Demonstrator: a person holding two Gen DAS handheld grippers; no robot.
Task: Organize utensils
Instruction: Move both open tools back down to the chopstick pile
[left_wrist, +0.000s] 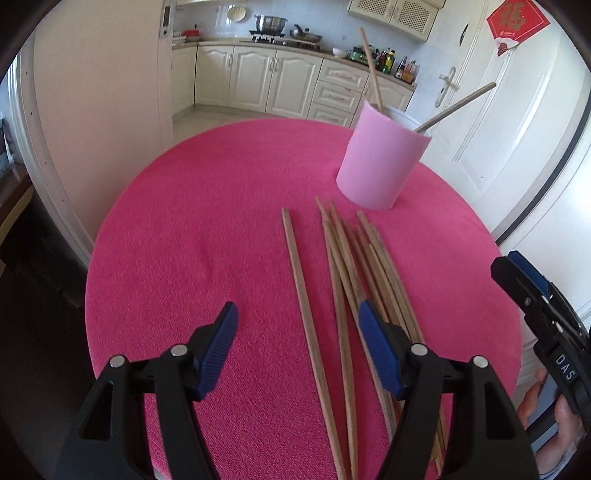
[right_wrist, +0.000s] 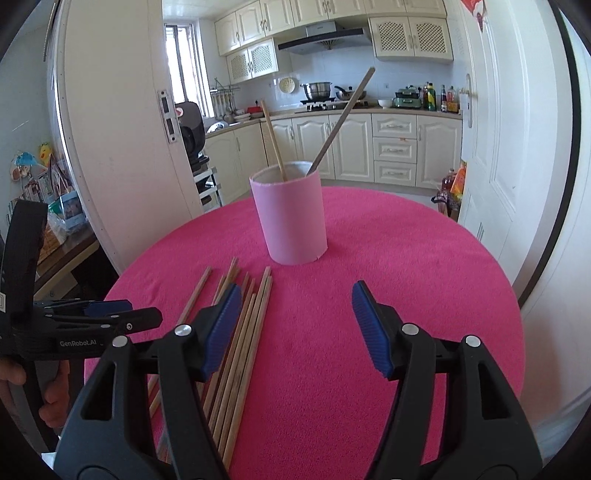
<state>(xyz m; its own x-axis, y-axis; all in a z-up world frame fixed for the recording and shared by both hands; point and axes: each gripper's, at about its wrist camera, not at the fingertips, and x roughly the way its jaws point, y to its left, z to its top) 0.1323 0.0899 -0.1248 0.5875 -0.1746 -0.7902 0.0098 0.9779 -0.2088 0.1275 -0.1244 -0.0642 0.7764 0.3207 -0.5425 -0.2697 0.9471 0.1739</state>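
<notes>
On the round table (left_wrist: 207, 236) with its pink cloth, both grippers hang over loose wooden chopsticks with their fingers apart and empty.

Beside the pink cylindrical holder (right_wrist: 290, 218), which stands upright and has two chopsticks (right_wrist: 341, 118) leaning out of it against opposite sides of its rim, a loose bundle of chopsticks (left_wrist: 354, 273) lies flat on the cloth, and a single chopstick (left_wrist: 301, 295) lies a little apart on its left. Left gripper (left_wrist: 299, 325) has its jaws spread wide above the single stick and the bundle's near edge, gripping nothing. Right gripper (right_wrist: 295, 306) is likewise parted, over bare cloth just right of the bundle, nothing between its blue pads (right_wrist: 369, 328). A hand (right_wrist: 51, 398) holds the left tool's handle.
</notes>
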